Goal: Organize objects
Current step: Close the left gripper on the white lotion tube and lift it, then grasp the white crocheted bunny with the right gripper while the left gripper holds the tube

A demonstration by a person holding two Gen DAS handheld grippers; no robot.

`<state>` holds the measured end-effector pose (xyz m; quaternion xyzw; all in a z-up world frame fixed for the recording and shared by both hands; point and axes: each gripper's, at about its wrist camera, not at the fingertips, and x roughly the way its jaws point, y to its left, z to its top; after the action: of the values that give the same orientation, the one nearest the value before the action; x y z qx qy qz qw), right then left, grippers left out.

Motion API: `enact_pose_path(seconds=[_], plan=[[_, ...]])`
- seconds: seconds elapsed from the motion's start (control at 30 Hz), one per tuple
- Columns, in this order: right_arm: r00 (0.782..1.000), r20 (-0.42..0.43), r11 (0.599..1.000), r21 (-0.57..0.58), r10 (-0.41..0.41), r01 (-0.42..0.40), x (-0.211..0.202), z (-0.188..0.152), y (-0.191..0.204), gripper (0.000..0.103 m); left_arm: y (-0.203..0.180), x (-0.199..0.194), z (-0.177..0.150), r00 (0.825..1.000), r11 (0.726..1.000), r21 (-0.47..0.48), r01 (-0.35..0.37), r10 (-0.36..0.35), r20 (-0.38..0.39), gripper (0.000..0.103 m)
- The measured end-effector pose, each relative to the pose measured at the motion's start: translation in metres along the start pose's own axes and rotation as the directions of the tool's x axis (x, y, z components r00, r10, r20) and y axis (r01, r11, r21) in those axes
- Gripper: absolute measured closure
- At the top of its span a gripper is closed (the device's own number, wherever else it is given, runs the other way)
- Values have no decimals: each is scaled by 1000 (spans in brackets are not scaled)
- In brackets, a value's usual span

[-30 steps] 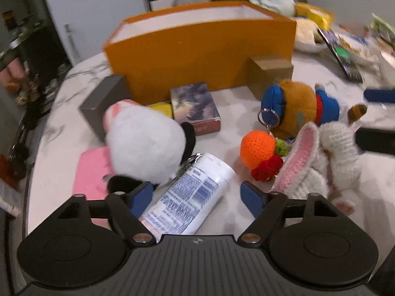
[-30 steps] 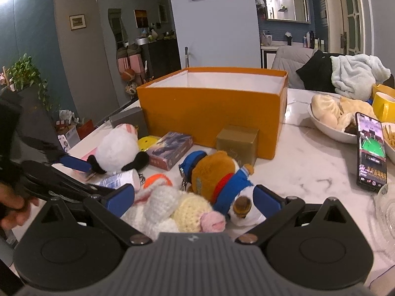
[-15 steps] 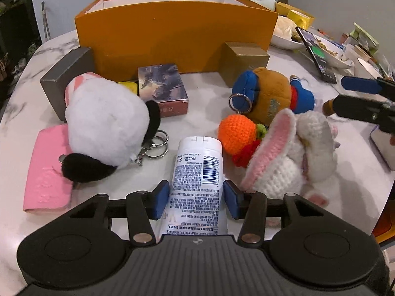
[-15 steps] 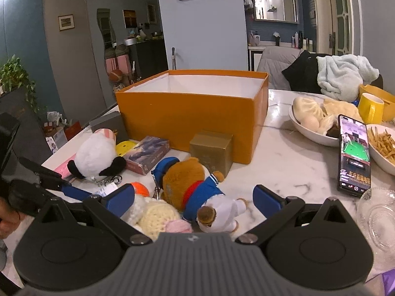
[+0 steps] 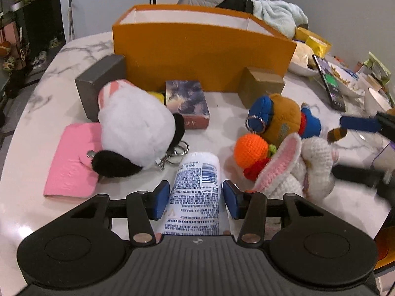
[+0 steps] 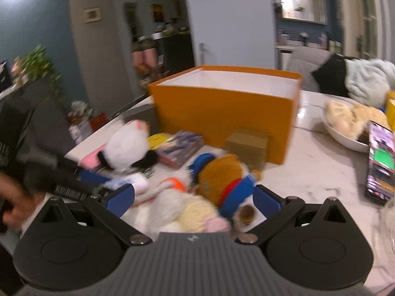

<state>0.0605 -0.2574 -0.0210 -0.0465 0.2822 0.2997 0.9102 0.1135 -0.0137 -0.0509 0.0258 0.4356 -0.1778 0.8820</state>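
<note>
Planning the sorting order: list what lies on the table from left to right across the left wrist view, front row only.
Pink pouch → white plush → white tube, between the left gripper pads → orange crochet ball → crochet bunny.

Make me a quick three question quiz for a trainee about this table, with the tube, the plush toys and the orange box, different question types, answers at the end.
1. True or false: the left tongs have their pads against the sides of the white tube.
2. Multiple choice: what lies directly under the white plush? A) a phone B) a pink pad C) a bowl
3. Fill in: the brown cube sits against the front wall of the ______.

Key
1. True; the tube lies on the table between the blue pads.
2. B; the pink pad shows beneath its lower left edge.
3. Orange box.
</note>
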Motion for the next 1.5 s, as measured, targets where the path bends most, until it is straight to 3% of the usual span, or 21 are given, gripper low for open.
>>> enact_pose_path(seconds=[0.13, 0.43, 0.67, 0.77, 0.9, 0.97, 1.07, 1.17, 1.27, 1.4, 1.47, 1.5], plan=[[999, -37, 992, -130, -8, 4, 3, -6, 16, 1, 0, 0, -4, 1000, 1000, 6, 1, -1, -11, 48], [999, -49, 991, -133, -11, 4, 4, -2, 17, 1, -5, 11, -14, 996, 999, 42, -29, 32, -78, 47], [995, -96, 979, -200, 13, -32, 8, -3, 23, 1, -7, 19, -7, 997, 998, 36, -61, 63, -53, 44], [992, -124, 965, -255, 34, -65, 9, -1, 26, 1, -10, 23, -8, 996, 996, 54, -72, 74, -51, 51], [985, -166, 910, -402, 38, -103, 14, 5, 32, 1, -10, 22, -8, 996, 996, 56, -69, 72, -56, 52], [976, -211, 876, -461, 44, -139, 22, 8, 33, 2, -10, 21, -8, 996, 997, 50, -65, 68, -59, 52], [952, -304, 818, -537, 41, -206, 35, 10, 39, 12, -10, 19, -10, 996, 997, 55, -61, 64, -60, 52], [937, -350, 759, -606, 15, -238, 47, 11, 46, 13, -9, 15, -11, 997, 997, 52, -58, 61, -53, 52], [916, -400, 762, -584, 31, -281, 56, 24, 45, 13, -3, 10, -11, 998, 998, 37, -55, 57, -41, 52], [869, -492, 761, -540, 62, -360, 67, 37, 42, 14, 4, 5, -11, 998, 998, 16, -62, 62, -28, 52], [840, -540, 737, -548, 50, -396, 76, 33, 44, 19, 7, 4, -12, 998, 998, 6, -57, 57, -25, 52], [837, -547, 709, -582, 22, -399, 80, 27, 47, 15, 7, 4, -12, 998, 999, 5, -53, 53, -24, 52]])
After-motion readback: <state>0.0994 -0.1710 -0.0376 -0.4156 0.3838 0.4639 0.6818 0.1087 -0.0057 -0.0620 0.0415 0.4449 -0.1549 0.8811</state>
